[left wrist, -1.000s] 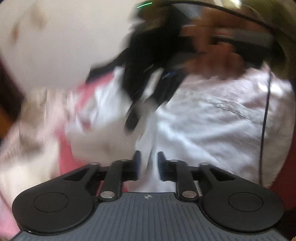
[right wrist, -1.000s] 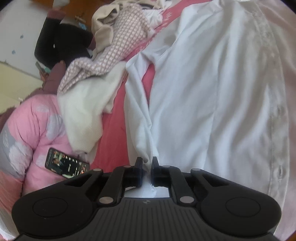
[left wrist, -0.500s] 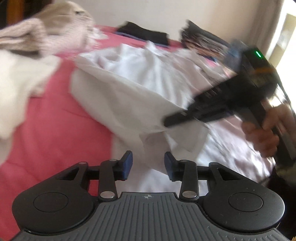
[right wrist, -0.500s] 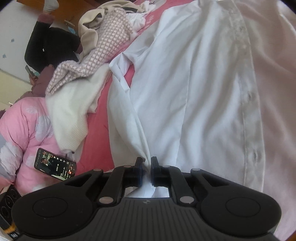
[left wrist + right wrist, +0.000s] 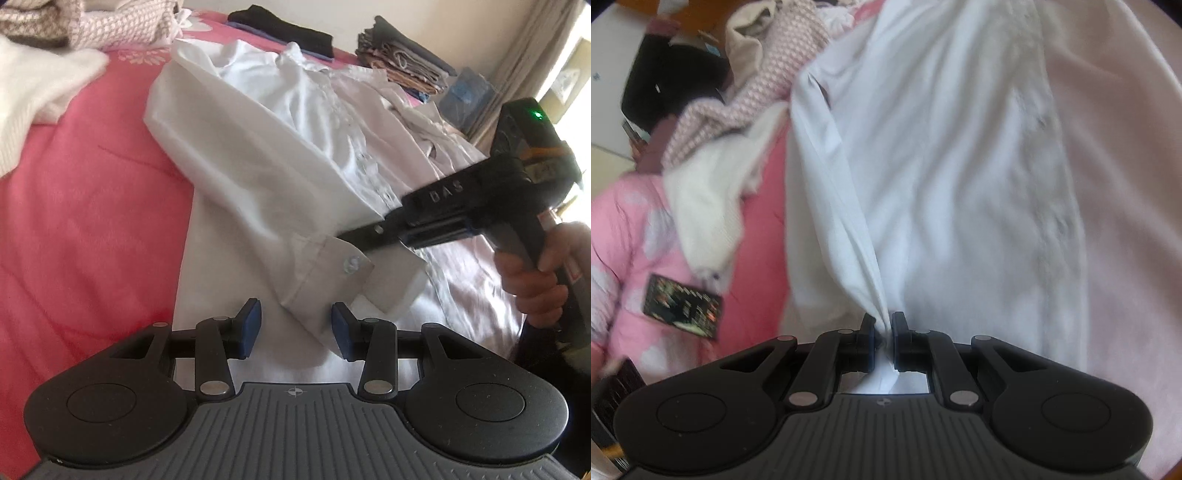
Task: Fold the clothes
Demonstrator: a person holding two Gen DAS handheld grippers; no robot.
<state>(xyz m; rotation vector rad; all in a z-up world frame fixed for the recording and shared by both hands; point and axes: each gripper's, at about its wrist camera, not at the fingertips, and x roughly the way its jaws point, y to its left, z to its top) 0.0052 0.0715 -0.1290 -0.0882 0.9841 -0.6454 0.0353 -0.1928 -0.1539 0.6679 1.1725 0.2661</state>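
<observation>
1. Left gripper (image 5: pixel 295 328): jaws apart, nothing clamped; cuff (image 5: pixel 332 284) just ahead of the pads.
2. Right gripper (image 5: pixel 884 341): clamped on the sleeve (image 5: pixel 864 266), near its cuff.
3. Shirt (image 5: pixel 295 122): spread on the red bed (image 5: pixel 92 203), sleeve drawn across its front.
4. Beyond: folded stack (image 5: pixel 402 62) by the wall.

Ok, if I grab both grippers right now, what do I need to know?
Right gripper: shut on the white shirt's sleeve, near the cuff, holding it over the shirt front.
Left gripper: open, holding nothing, just short of the cuff.
The shirt lies spread on the pink bedspread.
Done: one sleeve brought across.
Left: lay that sleeve down, fold the rest. Folded clothes are stacked at the far edge.
</observation>
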